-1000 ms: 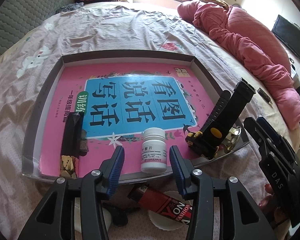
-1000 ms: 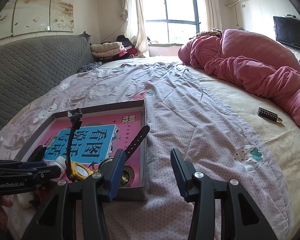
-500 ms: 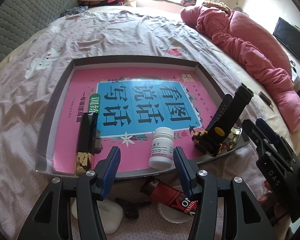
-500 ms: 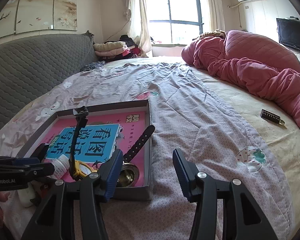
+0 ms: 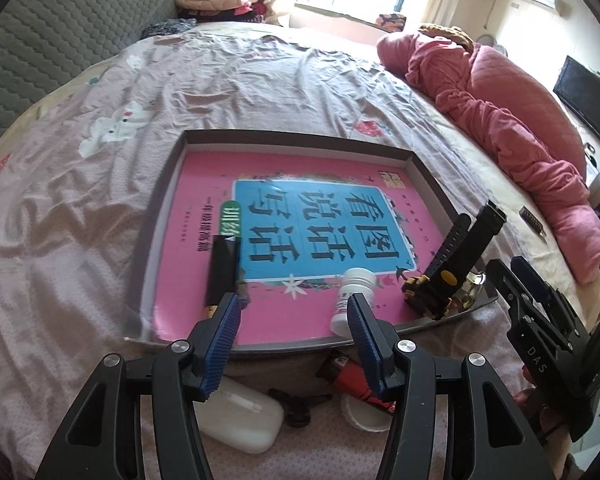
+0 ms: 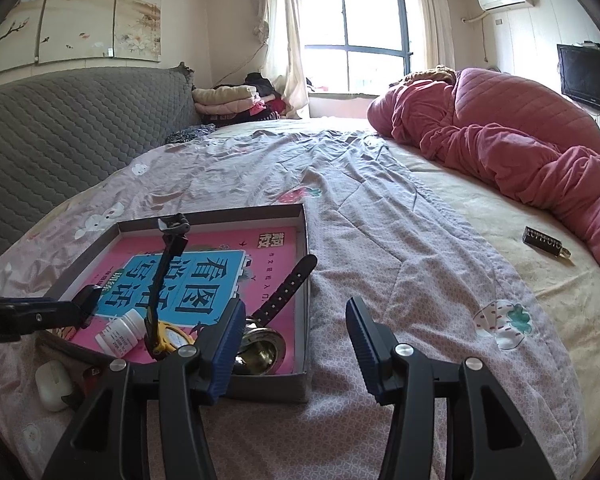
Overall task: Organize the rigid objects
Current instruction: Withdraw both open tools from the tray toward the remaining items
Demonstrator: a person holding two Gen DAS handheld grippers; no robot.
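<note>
A grey tray (image 5: 162,216) lined with a pink and blue book lies on the bed. In it sit a white pill bottle (image 5: 354,300), a black and yellow watch (image 5: 448,268), a brass bell (image 5: 471,287) and a black bar (image 5: 222,272). My left gripper (image 5: 294,320) hovers open above the tray's near edge. The bottle is just beyond its right finger and nothing is between the pads. My right gripper (image 6: 296,332) is open and empty over the sheet, right of the tray wall (image 6: 306,280) and close to the bell (image 6: 264,350).
In front of the tray lie a white earbud case (image 5: 240,416), a black key (image 5: 300,404), a red lighter (image 5: 352,376) and a white lid (image 5: 364,416). A small dark bar (image 6: 544,242) rests on the sheet at far right beside a pink quilt (image 6: 520,140).
The left gripper has drawn back and up from the white bottle, which stays in the tray, and its jaws stand wider. The right gripper has kept still with its jaws slightly wider.
</note>
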